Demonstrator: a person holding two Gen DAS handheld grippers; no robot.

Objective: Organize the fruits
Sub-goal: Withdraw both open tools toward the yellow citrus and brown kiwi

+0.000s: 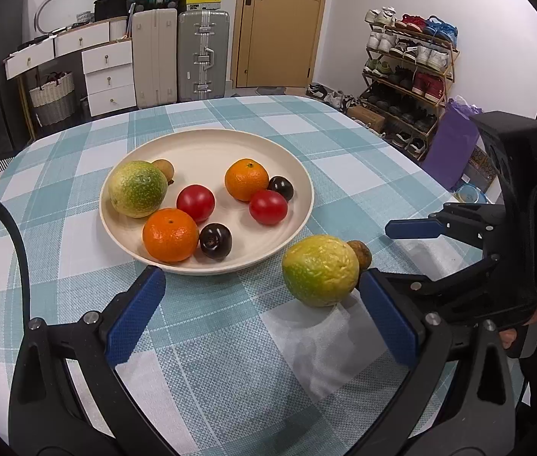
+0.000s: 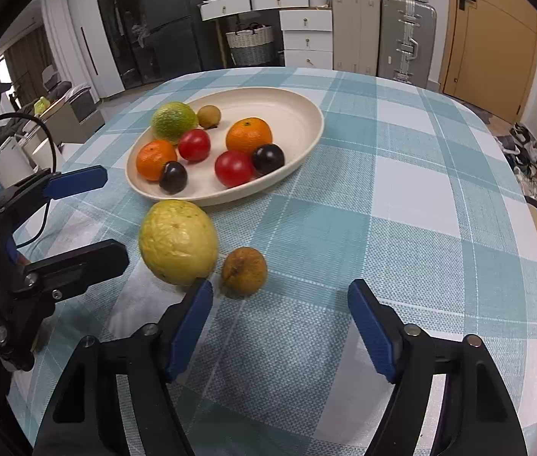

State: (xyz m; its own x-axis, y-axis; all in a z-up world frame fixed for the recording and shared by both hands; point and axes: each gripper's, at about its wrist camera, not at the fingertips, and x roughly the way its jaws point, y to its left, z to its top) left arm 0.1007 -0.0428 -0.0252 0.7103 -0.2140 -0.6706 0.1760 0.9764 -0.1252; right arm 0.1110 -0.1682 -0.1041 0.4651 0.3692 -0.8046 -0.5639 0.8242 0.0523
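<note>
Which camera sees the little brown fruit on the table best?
The right wrist view: the little brown fruit lies whole on the tablecloth, beside the big yellow-green fruit. In the left wrist view only its top peeks out behind that big fruit.

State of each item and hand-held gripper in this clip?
Plate: on table, holding eight fruits.
Yellow-green fruit: on tablecloth, outside plate.
Small brown fruit: on tablecloth beside it, ungripped.
Left hand-held gripper: open, empty.
Right hand-held gripper: open, empty, just short of the brown fruit.
</note>
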